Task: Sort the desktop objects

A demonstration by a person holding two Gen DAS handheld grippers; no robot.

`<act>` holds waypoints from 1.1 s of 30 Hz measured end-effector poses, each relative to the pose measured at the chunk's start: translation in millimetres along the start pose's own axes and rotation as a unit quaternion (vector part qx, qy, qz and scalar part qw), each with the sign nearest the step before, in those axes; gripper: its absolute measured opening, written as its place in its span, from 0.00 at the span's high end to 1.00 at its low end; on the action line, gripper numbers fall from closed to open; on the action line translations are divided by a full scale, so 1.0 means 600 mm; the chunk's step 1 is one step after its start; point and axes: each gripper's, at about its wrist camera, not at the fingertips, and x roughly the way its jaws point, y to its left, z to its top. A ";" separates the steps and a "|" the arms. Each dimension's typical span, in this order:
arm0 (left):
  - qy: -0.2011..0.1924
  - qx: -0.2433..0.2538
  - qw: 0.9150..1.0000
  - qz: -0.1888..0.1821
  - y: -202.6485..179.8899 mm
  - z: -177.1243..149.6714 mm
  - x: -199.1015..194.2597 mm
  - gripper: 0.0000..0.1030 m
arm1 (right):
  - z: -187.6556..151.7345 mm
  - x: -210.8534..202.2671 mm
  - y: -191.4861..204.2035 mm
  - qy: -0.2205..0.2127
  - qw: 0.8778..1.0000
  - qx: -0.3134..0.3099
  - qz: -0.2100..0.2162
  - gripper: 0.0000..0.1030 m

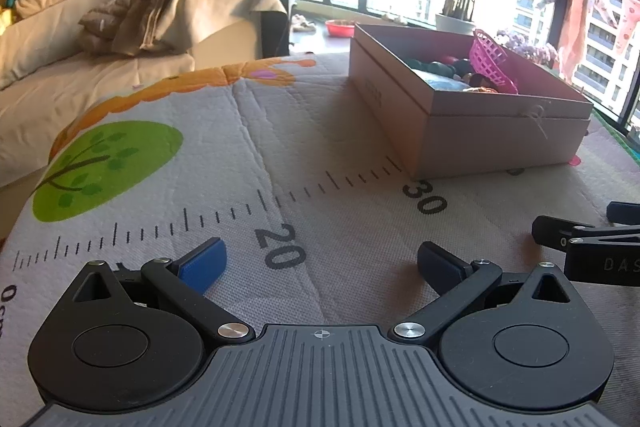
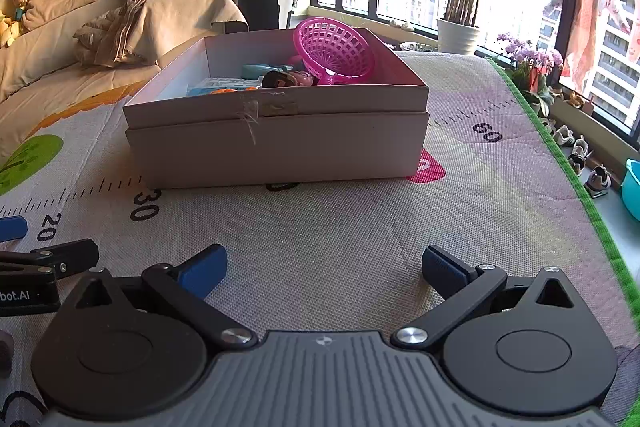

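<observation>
A pale pink cardboard box (image 2: 280,147) stands on the printed ruler mat (image 2: 340,235); it also shows in the left wrist view (image 1: 460,131) at the right. Inside it lie a pink plastic basket (image 2: 334,53), tilted on its side, and several small toys (image 2: 280,77). The basket shows in the left wrist view (image 1: 490,61) too. My left gripper (image 1: 322,263) is open and empty, low over the mat near the 20 mark. My right gripper (image 2: 324,267) is open and empty, in front of the box's near wall.
A sofa (image 1: 120,39) with crumpled clothes stands beyond the mat's left side. Windows, a potted plant (image 2: 460,31) and small flowers (image 2: 528,57) line the right. The mat's green edge (image 2: 580,195) runs along the right, with small shoes (image 2: 576,147) beyond it.
</observation>
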 end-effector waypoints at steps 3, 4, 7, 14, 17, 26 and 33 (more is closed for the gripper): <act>-0.001 -0.003 1.000 -0.002 0.002 0.000 -0.001 0.00 | 0.000 0.000 0.000 0.000 1.000 0.000 0.000 0.00; -0.002 -0.005 1.000 -0.004 0.003 0.000 -0.002 0.00 | 0.000 0.000 0.000 0.000 1.000 0.000 0.000 0.00; -0.004 -0.009 1.000 -0.008 0.005 0.000 -0.004 0.00 | 0.000 0.000 0.000 0.000 1.000 0.000 0.000 0.00; -0.005 -0.011 1.000 -0.010 0.006 0.000 -0.005 0.00 | 0.000 0.001 0.000 0.000 1.000 0.000 0.000 0.00; -0.005 -0.011 1.000 -0.010 0.007 -0.001 -0.005 0.00 | 0.000 0.001 0.000 0.000 1.000 0.000 0.000 0.00; -0.005 -0.011 1.000 -0.010 0.007 -0.001 -0.005 0.00 | 0.000 0.001 0.000 0.000 1.000 0.000 0.000 0.00; -0.005 -0.012 1.000 -0.010 0.007 -0.001 -0.006 0.00 | -0.001 0.000 0.001 0.000 1.000 0.000 0.000 0.00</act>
